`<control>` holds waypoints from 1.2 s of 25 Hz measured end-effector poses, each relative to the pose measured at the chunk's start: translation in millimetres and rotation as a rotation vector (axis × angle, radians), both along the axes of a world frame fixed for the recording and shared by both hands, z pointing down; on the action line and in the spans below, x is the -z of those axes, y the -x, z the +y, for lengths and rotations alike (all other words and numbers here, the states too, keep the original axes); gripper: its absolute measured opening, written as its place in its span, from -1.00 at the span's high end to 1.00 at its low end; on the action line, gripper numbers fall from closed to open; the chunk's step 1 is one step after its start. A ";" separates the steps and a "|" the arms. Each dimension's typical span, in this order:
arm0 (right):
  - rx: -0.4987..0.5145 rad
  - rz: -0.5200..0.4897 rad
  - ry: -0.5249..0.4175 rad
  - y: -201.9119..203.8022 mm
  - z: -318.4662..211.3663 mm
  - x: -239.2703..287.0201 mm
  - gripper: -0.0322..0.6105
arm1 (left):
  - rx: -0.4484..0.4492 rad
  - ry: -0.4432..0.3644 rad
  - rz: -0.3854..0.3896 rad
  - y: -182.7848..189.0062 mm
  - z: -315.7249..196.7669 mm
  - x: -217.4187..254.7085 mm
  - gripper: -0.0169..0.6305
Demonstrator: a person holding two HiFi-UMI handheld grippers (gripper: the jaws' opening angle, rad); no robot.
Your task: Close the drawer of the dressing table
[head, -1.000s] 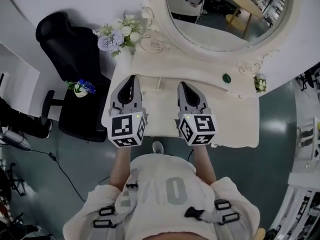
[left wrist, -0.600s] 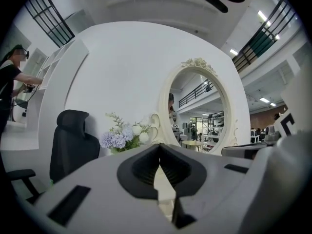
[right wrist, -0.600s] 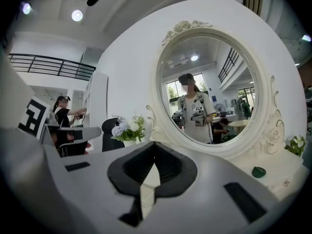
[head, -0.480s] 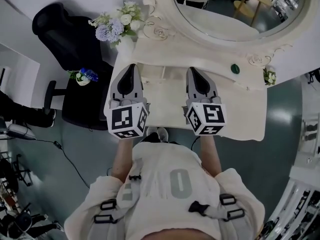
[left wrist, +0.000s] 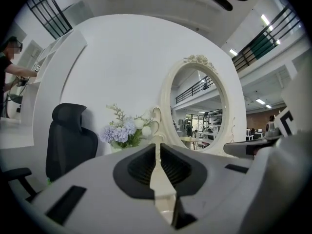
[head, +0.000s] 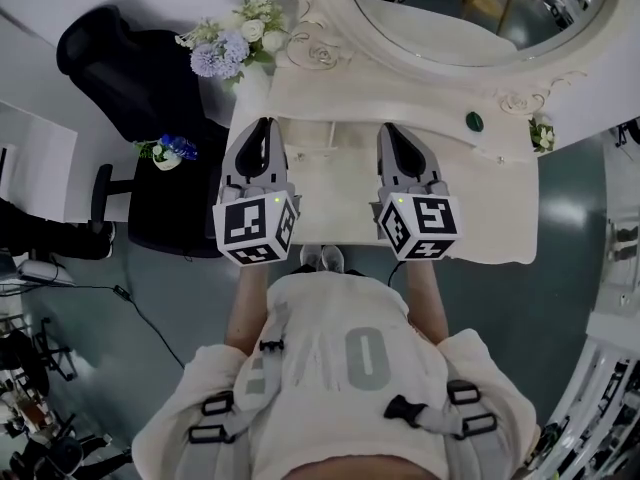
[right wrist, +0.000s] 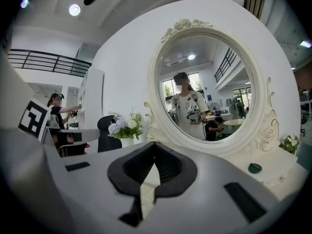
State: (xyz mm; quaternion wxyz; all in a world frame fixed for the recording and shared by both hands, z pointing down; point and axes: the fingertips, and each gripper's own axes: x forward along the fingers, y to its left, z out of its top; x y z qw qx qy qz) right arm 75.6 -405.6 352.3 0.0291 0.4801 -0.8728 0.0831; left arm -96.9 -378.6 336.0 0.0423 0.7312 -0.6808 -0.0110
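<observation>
The cream dressing table stands under its oval mirror. A small handle shows on the low riser below the mirror. From above I cannot make out a drawer front. My left gripper and right gripper hover side by side over the tabletop, pointing level at the mirror. Both are shut with nothing between the jaws. In the left gripper view the closed left gripper faces the flowers and the mirror frame. In the right gripper view the closed right gripper faces the mirror.
A vase of flowers stands at the table's back left corner. A small green object and a small flower sprig sit at the back right. A black office chair with a blue flower pot stands left of the table.
The head view has shifted, so the mirror sits higher in the picture. The left gripper has drifted slightly over the table. Both grippers stay shut and side by side.
</observation>
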 end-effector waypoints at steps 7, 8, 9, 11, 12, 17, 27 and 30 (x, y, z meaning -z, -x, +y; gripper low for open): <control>-0.036 0.021 0.034 -6.1 4.2 -11.1 0.88 | -0.110 0.057 0.022 -7.1 -11.2 -26.6 0.50; -0.042 0.024 0.040 -7.9 4.9 -13.1 0.88 | -0.121 0.080 0.032 -8.0 -13.5 -36.0 0.47; -0.050 0.026 0.045 -9.8 5.5 -14.9 0.88 | -0.130 0.110 0.037 -8.9 -15.7 -47.3 0.44; -0.067 0.030 0.053 -13.1 7.0 -17.5 0.88 | -0.153 0.174 0.041 -11.4 -18.8 -73.0 0.36; -0.075 0.032 0.058 -14.6 7.9 -18.9 0.88 | -0.167 0.204 0.041 -13.2 -19.3 -86.6 0.30; -0.115 0.040 0.086 -21.3 13.2 -28.1 0.88 | -0.180 0.343 0.053 -16.2 -16.9 -154.8 0.20; -0.200 0.017 0.122 -37.1 20.2 -36.3 0.88 | -0.149 0.491 0.074 -24.3 -23.7 -232.1 0.25; -0.213 0.023 0.137 -41.2 22.3 -40.7 0.88 | -0.140 0.535 0.026 -22.4 -24.0 -249.8 0.40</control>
